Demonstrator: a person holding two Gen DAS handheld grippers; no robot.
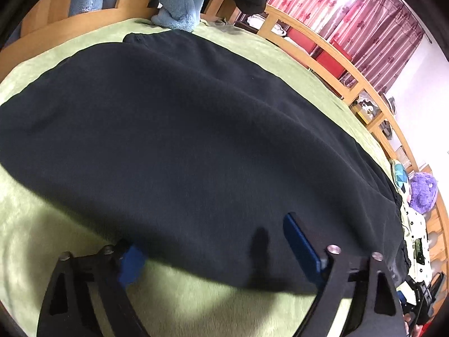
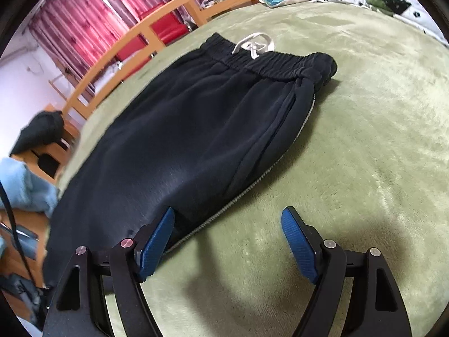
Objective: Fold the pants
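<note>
Soft black pants (image 2: 179,129) flat on fuzzy green blanket (image 2: 364,168). Right gripper (image 2: 227,236) and left gripper (image 1: 213,241) beside pants edge, blue pads apart, gripping nothing.

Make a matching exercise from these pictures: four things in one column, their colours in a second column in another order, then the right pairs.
Things:
1. pants
2. drawstring
3. blanket
4. curtain

Colours:
A. white
B. red-pink with stripes
C. black
D. green

Pairs: 1-C, 2-A, 3-D, 4-B
</note>
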